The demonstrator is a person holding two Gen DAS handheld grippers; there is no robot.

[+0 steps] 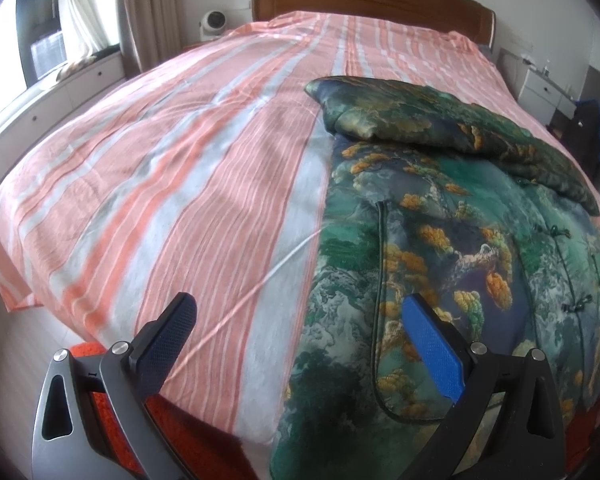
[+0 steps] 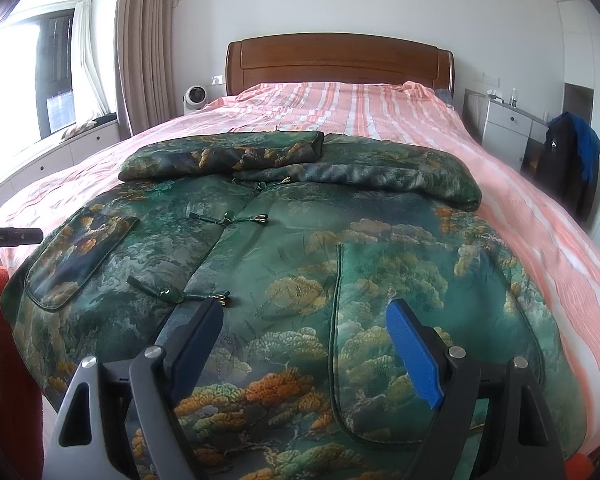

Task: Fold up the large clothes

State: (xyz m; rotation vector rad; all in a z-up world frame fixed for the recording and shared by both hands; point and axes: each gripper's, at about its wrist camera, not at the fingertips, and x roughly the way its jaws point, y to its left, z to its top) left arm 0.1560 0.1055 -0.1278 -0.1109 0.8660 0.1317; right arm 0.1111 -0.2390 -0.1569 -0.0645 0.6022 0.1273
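A large green padded jacket [image 2: 284,248] with a gold tree pattern lies face up on the bed, hem toward me, both sleeves folded across its chest near the collar. It shows in the left wrist view [image 1: 452,240] on the right half. My left gripper [image 1: 300,312] is open and empty above the jacket's left hem edge, one finger over the sheet. My right gripper [image 2: 304,320] is open and empty above the hem, over the right patch pocket [image 2: 400,340]. The left gripper's body [image 2: 12,236] shows at the left edge of the right wrist view.
The bed has a pink and white striped sheet [image 1: 180,152] and a wooden headboard [image 2: 340,64]. A small white fan [image 2: 196,98] stands left of the bed. A white cabinet [image 2: 508,128] and a dark and blue garment [image 2: 572,160] are at the right.
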